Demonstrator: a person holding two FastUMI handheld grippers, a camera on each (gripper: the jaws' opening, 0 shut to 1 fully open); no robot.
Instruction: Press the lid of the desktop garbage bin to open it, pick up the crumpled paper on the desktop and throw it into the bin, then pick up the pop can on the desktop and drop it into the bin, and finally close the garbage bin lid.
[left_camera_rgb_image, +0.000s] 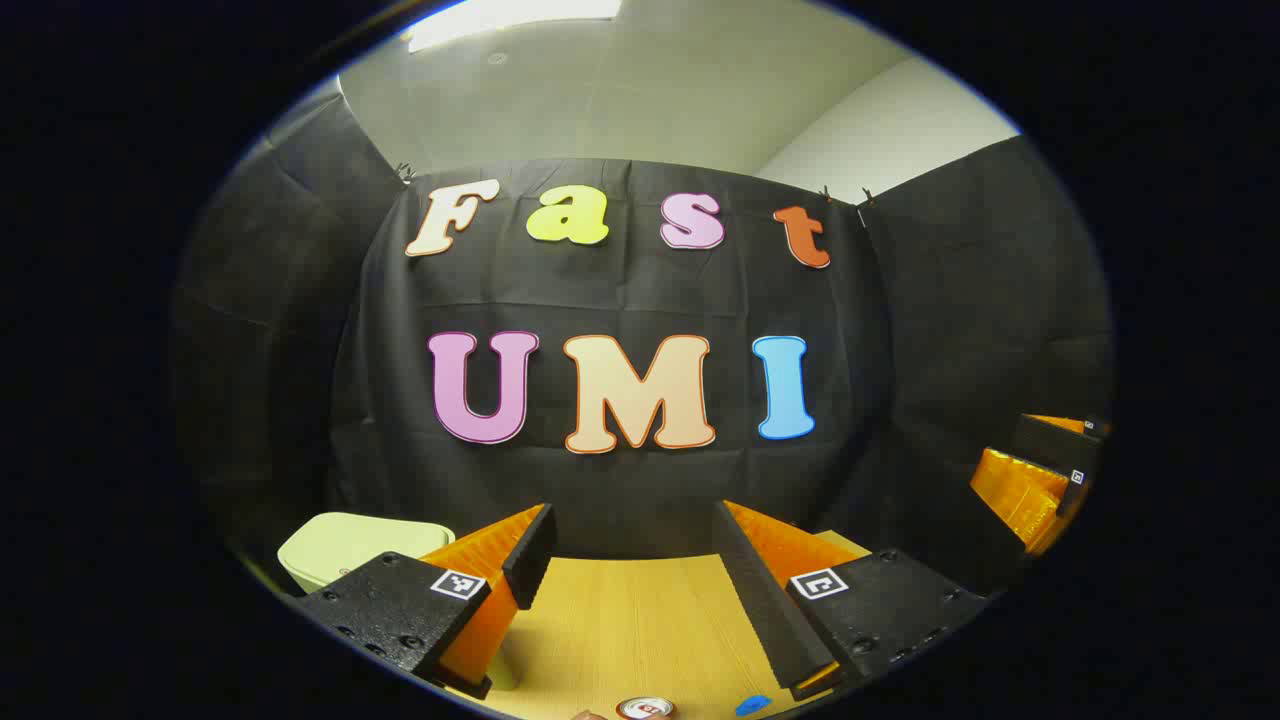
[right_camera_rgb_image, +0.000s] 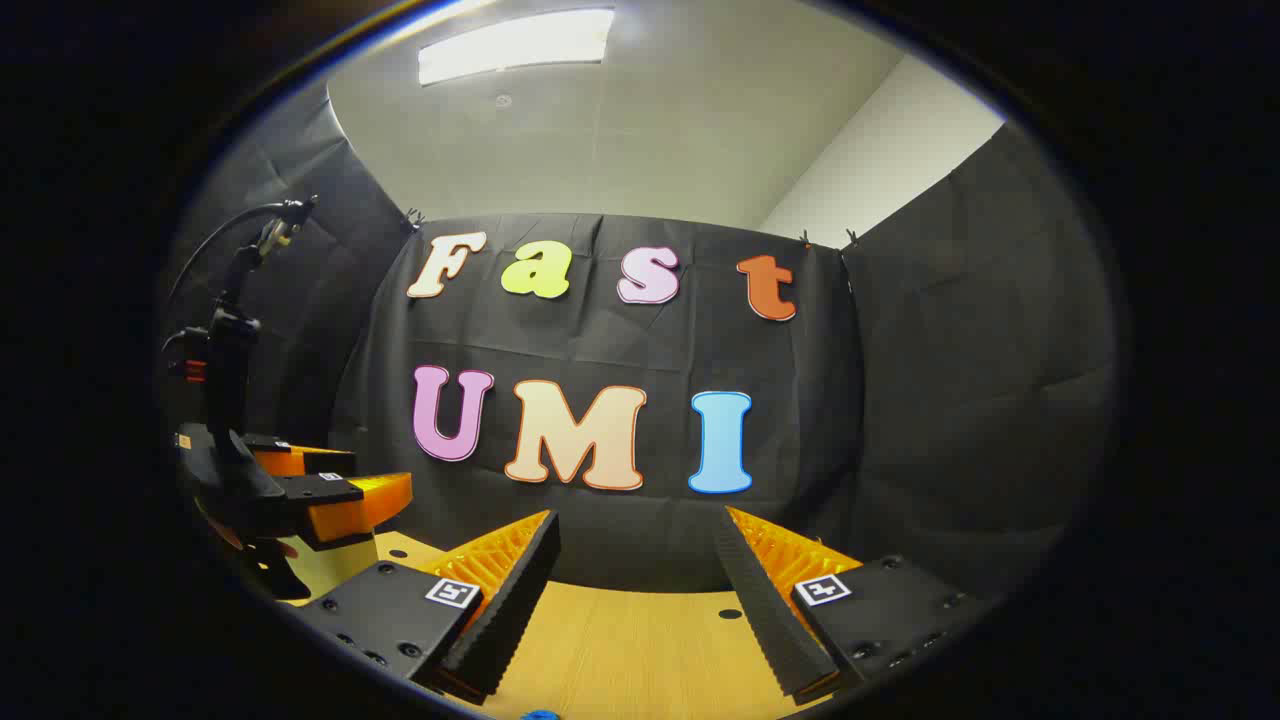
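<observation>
Both grippers' jaws released, nothing held; bin (left_camera_rgb_image: 350, 545) lid shut, left of left gripper (left_camera_rgb_image: 640, 580) jaws, so press comes first; can (left_camera_rgb_image: 645, 709) below jaws, untouched.

Left tool (left_camera_rgb_image: 632, 580), right tool (right_camera_rgb_image: 636, 590): black screwed blocks w/ square b/w markers, ribbed fingers.

A light wooden table (left_camera_rgb_image: 620, 620) is backed by black cloth (right_camera_rgb_image: 600, 350), which is hung across the rear and both sides. Above the cloth, a white ceiling is lit by a rectangular light panel (right_camera_rgb_image: 515, 45).
</observation>
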